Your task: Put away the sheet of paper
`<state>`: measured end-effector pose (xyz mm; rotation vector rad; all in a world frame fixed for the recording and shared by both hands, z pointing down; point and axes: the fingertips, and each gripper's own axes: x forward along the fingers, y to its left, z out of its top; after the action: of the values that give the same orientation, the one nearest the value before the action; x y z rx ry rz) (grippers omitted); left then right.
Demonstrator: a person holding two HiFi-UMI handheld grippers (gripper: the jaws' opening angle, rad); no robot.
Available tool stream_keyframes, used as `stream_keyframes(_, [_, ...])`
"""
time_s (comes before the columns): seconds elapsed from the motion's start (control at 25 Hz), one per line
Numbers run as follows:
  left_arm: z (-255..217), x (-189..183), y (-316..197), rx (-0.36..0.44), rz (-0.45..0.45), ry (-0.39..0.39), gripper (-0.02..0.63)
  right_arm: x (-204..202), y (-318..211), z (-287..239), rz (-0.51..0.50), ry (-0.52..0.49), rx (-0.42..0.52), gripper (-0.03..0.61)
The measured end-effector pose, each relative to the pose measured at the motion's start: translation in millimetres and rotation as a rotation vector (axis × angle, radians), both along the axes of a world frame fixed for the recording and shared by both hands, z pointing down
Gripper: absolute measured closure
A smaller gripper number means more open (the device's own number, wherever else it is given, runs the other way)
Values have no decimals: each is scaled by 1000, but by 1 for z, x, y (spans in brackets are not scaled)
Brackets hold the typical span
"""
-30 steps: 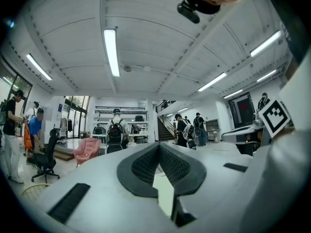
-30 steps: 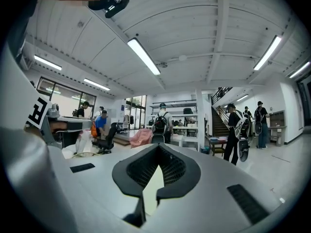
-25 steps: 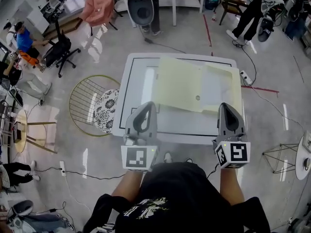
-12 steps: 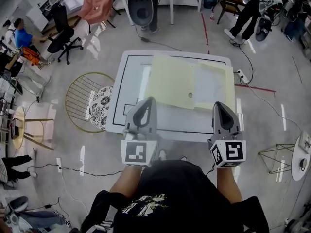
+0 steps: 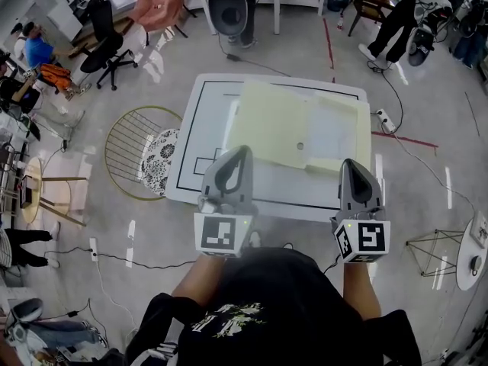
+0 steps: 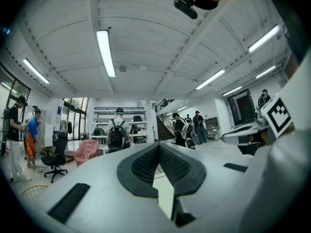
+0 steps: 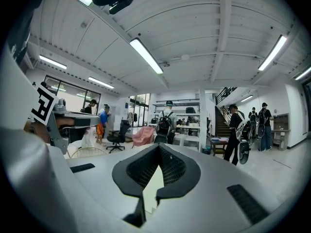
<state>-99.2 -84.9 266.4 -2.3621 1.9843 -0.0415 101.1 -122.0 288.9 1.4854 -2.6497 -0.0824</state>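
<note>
Pale yellow sheets of paper lie flat across the white table; a second, paler sheet overlaps them on the right. My left gripper hovers at the table's near side, its tip in line with the near-left edge of the paper. My right gripper is held level near the paper's near-right corner. Both point away from me. In the left gripper view the gripper has its jaws shut with nothing between them. The same shows for the gripper in the right gripper view.
A round wire chair with a patterned cushion stands left of the table. A power strip and cables lie on the floor to the right. An office chair, a pink chair and several people stand farther off.
Both grippers have edged slightly forward toward the paper, the left one more. Their jaws stay shut. The paper has not moved.
</note>
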Motion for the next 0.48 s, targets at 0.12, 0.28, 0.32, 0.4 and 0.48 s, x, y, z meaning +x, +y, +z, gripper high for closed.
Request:
stream_keyframes(0.12, [1, 2, -3, 1, -8, 0, 612, -1, -3, 2, -16, 2, -8, 580])
stream_keyframes(0.28, [1, 3, -5, -1, -10, -5, 612, -4, -7, 3, -31, 9, -10, 580])
stream_keyframes(0.32, [1, 3, -5, -2, -10, -6, 612, -4, -8, 3, -35, 15, -13, 580])
stream_keyframes(0.4, [3, 3, -6, -9, -14, -1, 612, -4, -10, 3, -42, 23, -13, 580])
stream_keyframes(0.48, [4, 3, -7, -14, -18, 2, 612, -4, -14, 2, -45, 21, -10, 580])
